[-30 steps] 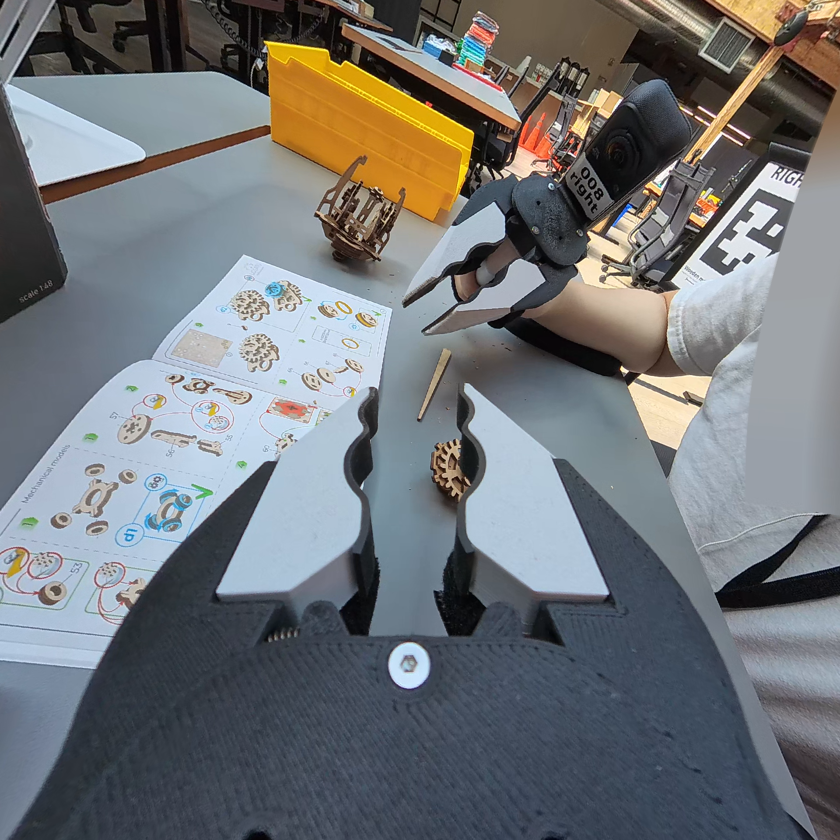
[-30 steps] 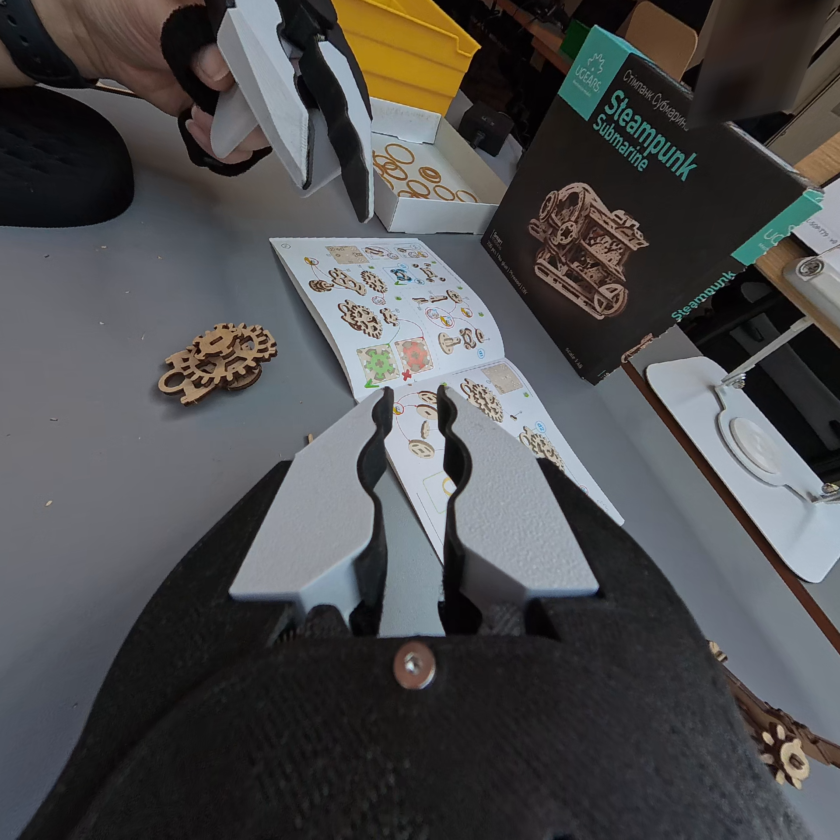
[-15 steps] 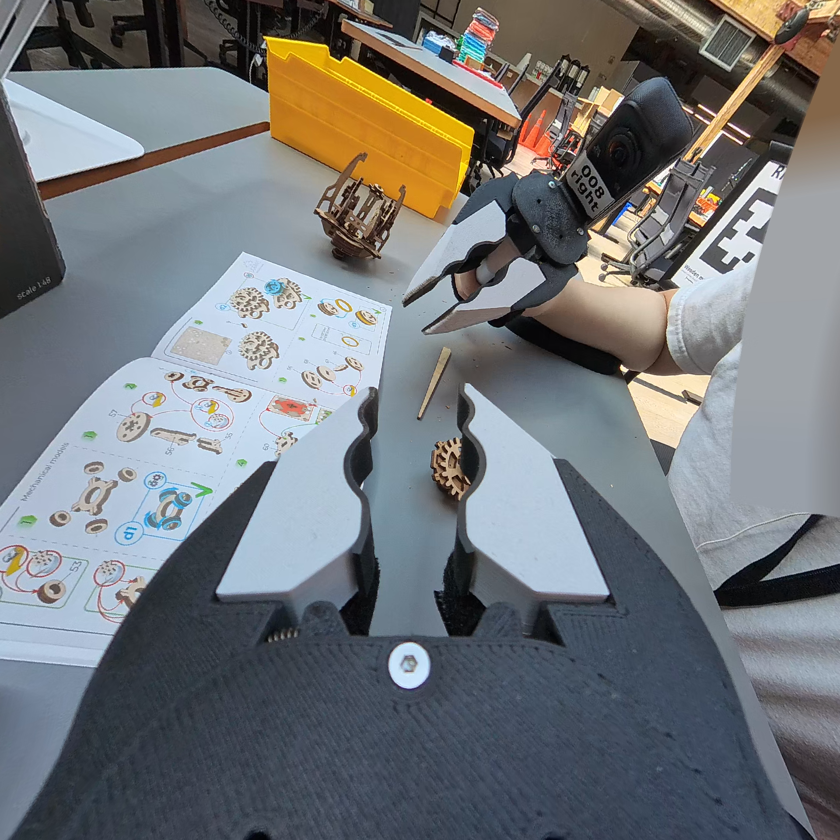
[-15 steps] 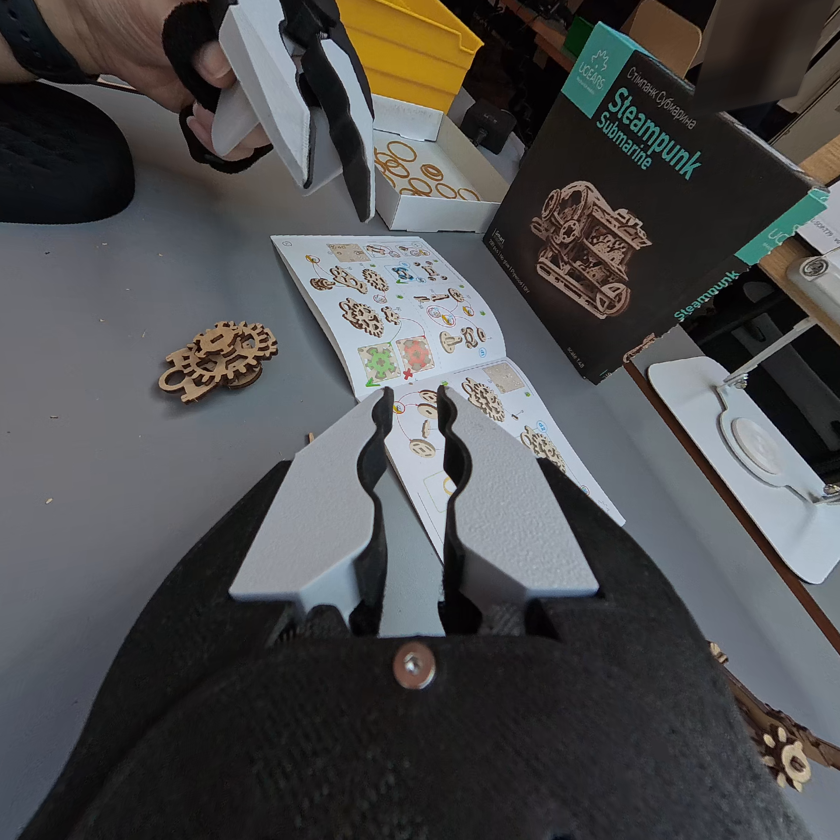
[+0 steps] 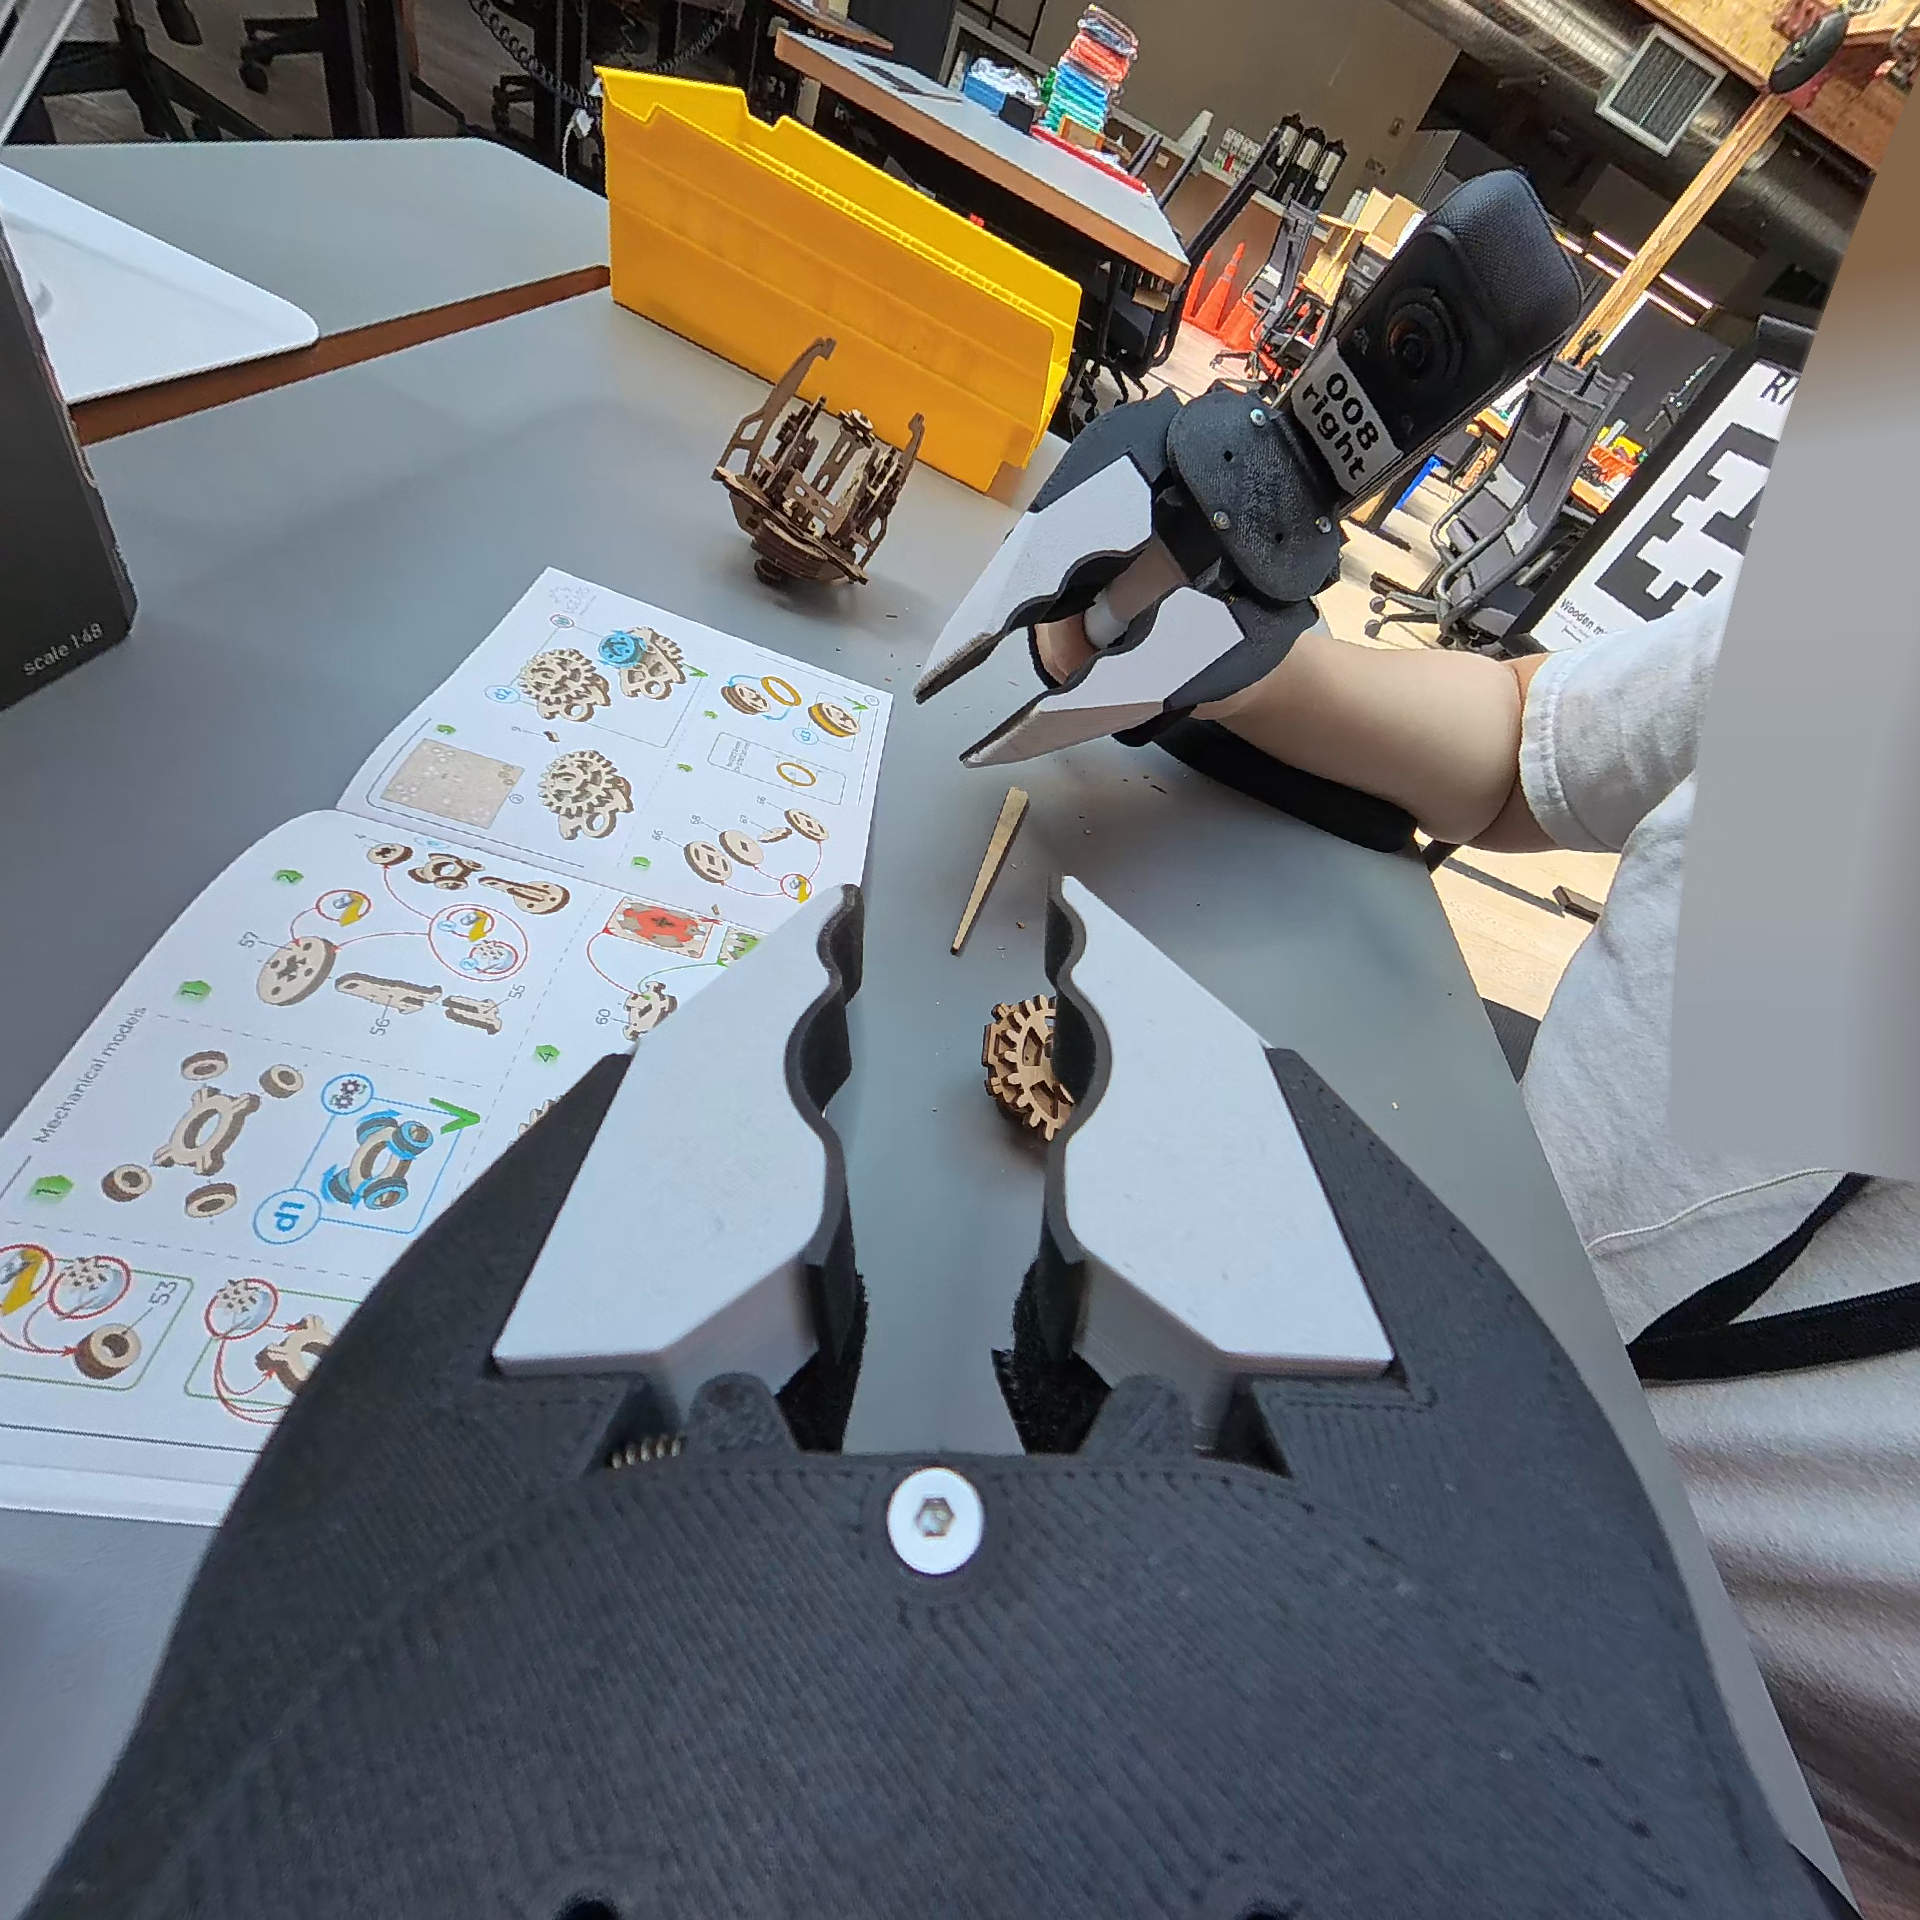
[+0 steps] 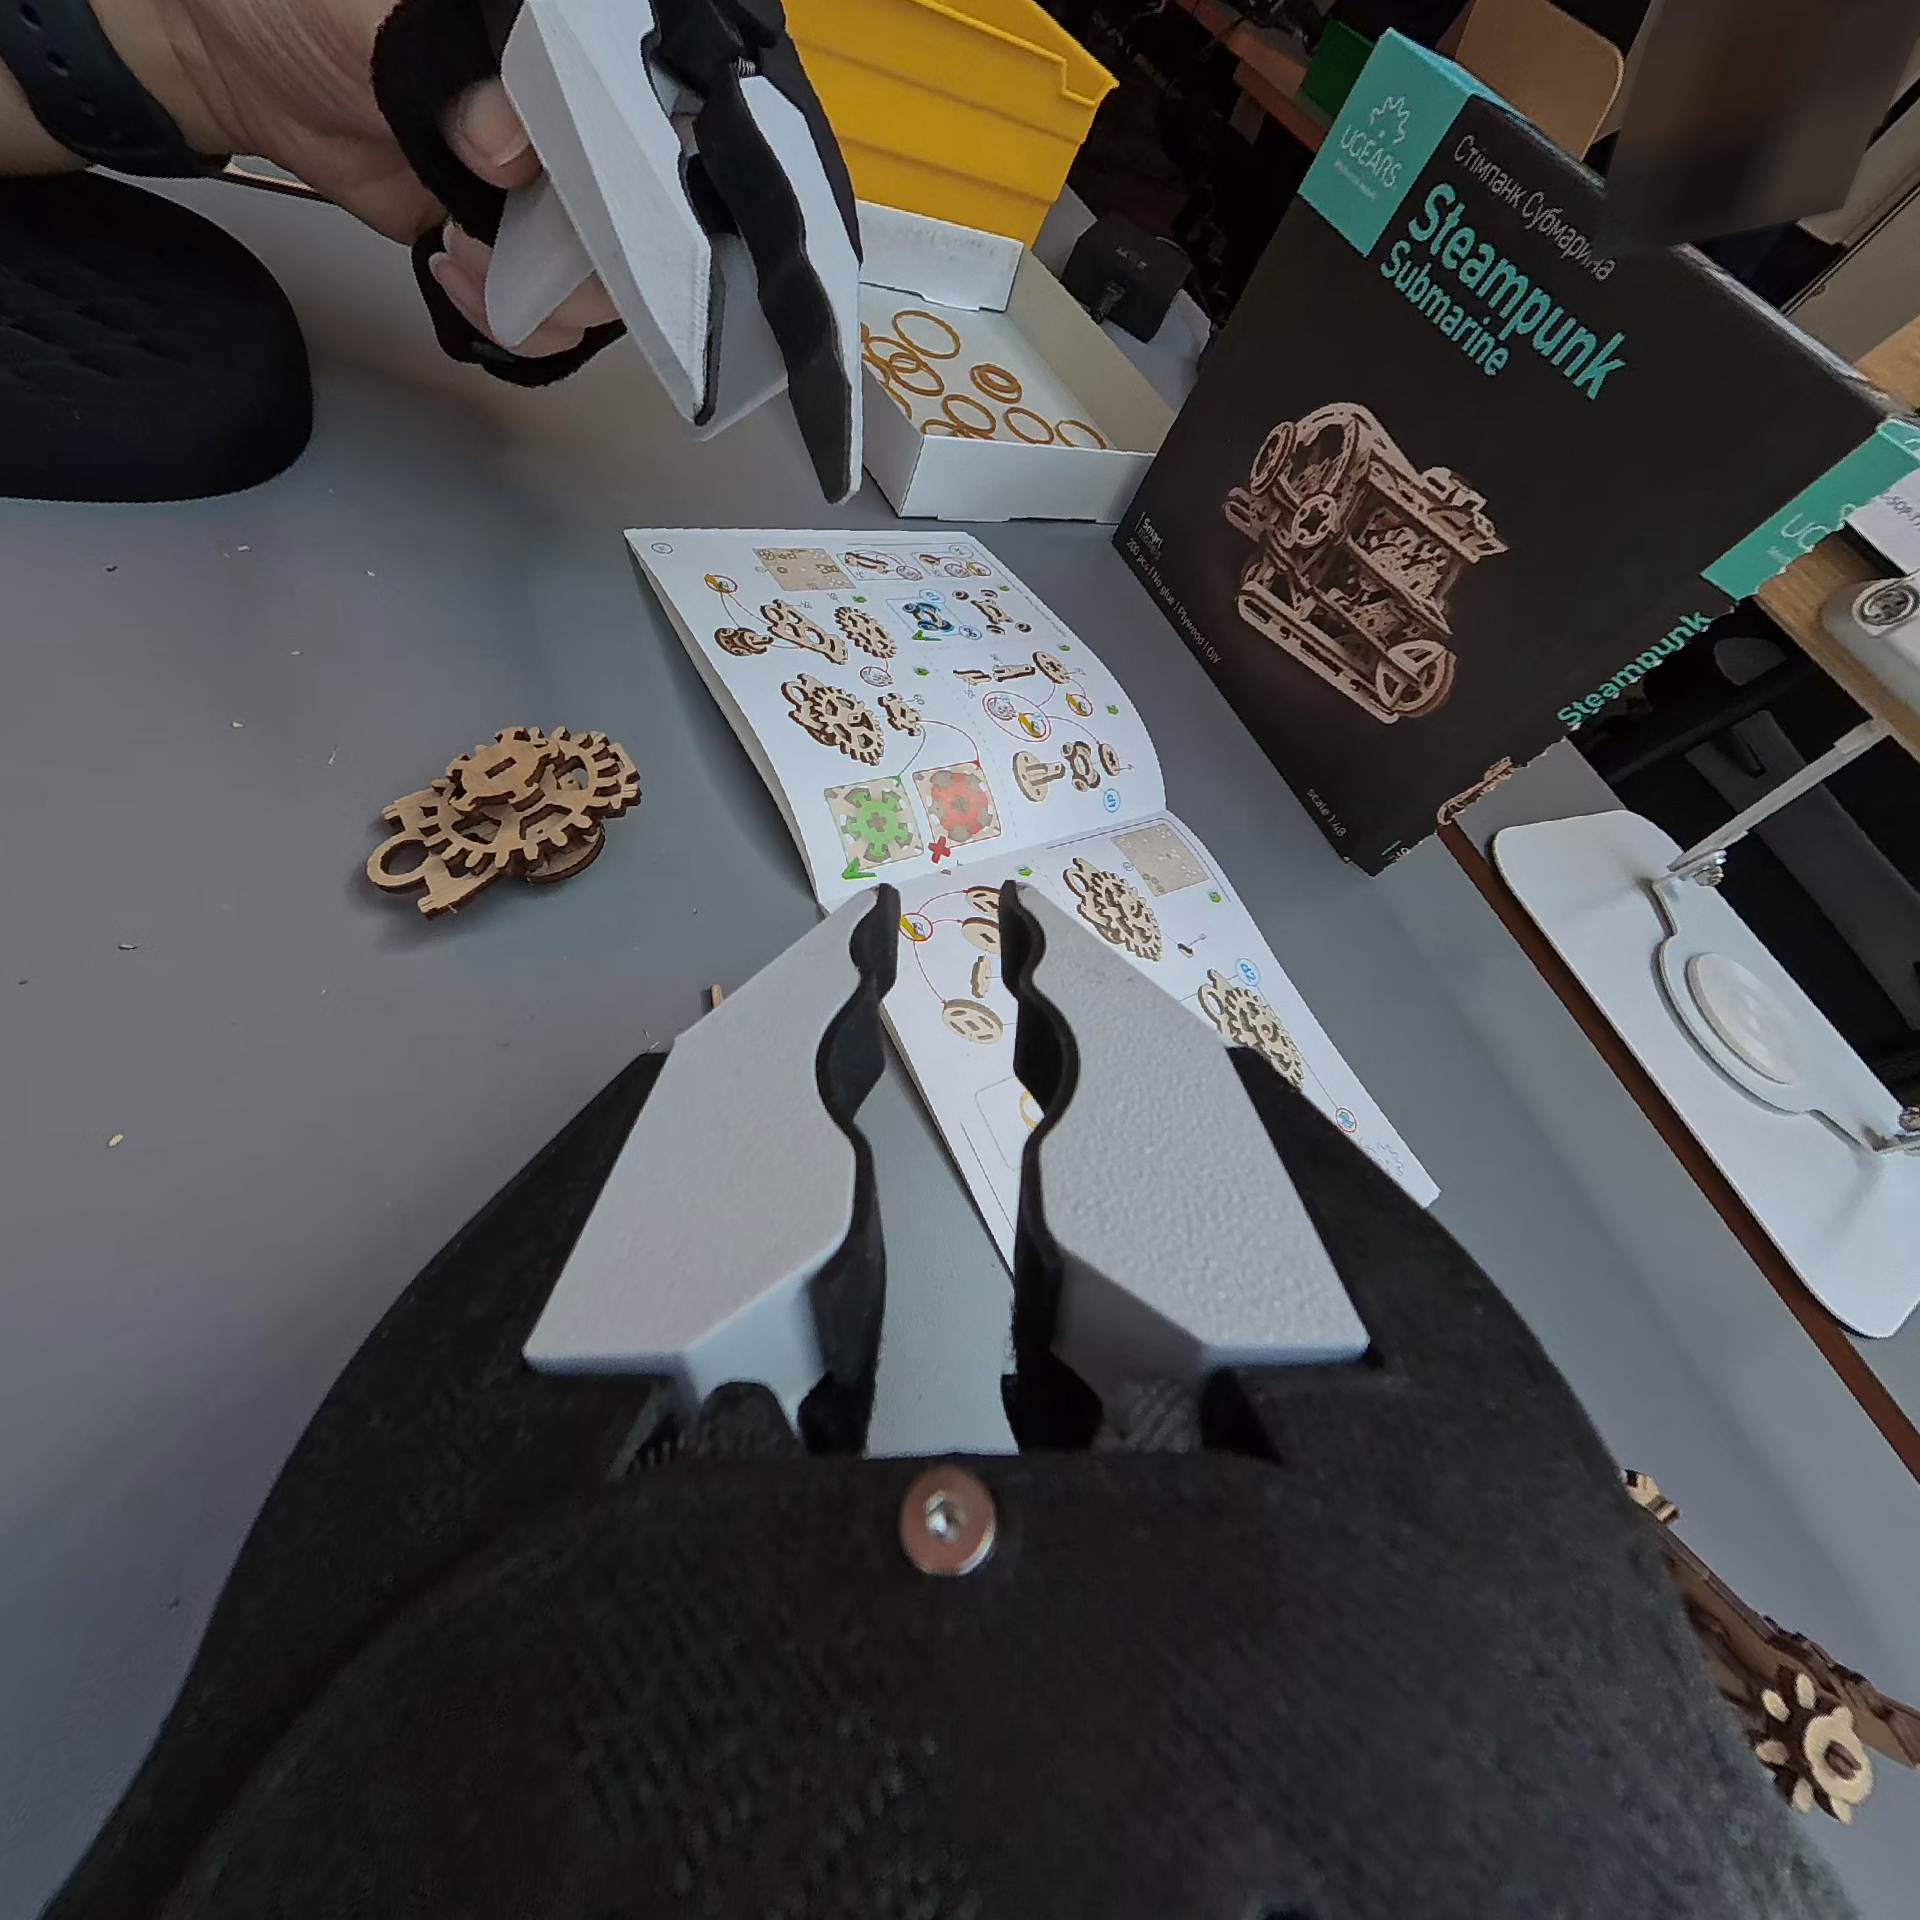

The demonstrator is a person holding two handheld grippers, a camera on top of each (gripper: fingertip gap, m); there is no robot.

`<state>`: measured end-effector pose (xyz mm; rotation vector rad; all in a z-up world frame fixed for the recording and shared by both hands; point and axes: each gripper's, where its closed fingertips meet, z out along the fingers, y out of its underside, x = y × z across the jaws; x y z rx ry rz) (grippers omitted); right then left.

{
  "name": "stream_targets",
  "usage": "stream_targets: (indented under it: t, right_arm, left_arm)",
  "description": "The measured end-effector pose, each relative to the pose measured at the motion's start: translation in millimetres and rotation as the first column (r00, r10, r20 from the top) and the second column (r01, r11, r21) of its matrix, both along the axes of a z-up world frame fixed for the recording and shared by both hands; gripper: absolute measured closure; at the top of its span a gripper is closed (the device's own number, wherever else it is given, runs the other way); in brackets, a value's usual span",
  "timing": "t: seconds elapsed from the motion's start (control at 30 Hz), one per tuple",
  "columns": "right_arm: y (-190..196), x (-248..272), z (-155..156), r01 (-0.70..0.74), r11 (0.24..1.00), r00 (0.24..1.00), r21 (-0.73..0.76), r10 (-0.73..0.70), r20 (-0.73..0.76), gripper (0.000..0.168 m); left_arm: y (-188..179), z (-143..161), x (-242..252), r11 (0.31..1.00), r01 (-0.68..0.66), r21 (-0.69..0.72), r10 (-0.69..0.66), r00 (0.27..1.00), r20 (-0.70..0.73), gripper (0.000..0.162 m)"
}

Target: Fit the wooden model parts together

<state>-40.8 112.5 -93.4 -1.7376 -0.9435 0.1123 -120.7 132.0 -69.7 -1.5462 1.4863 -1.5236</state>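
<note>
I have both claws empty and raised off the grey table [image 5: 312, 468], which reads to me as a pause to check the open instruction booklet [image 5: 436, 935] before picking anything. My left gripper [image 5: 951, 925] has its jaws moderately spread with nothing between them. Its right finger partly covers the flat gear cluster [image 5: 1023, 1070] at about 2 o'clock from the palm screw. My right gripper [image 6: 940, 914] is narrower, also holding nothing, and hangs over the booklet's lower page.

In the right wrist view the gear cluster [image 6: 504, 821] lies flat, well apart at 10 o'clock. Its long axis runs from lower left to upper right, with the looped tab end toward the lower left.

The thin wooden stick [image 5: 987, 873] lies between the two grippers in the left wrist view, long axis running roughly 12 to 6 o'clock, thick end away from me.

The partly built wooden model [image 5: 816, 499] stands at 11 o'clock, near the yellow bin [image 5: 831, 281]. I judge no part is joined to it in this step yet.
</note>
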Motion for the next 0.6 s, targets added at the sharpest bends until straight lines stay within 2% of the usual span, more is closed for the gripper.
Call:
stream_targets:
  t: [0.37,0.6]
  right_arm:
    - [-1,-2,-2,-0.004,1.0,1.0,-0.025,0.003,-0.02,0.15]
    - [-9,-21,-2,-0.074,0.987,0.981,-0.146,0.046,-0.188,0.148]
  left_arm:
    - [3,-5,-3,1.0,-0.005,-0.007,0.005,1.0,-0.025,0.128]
    - [-5,-29,-8,0.998,0.049,-0.048,-0.056,0.987,-0.153,0.126]
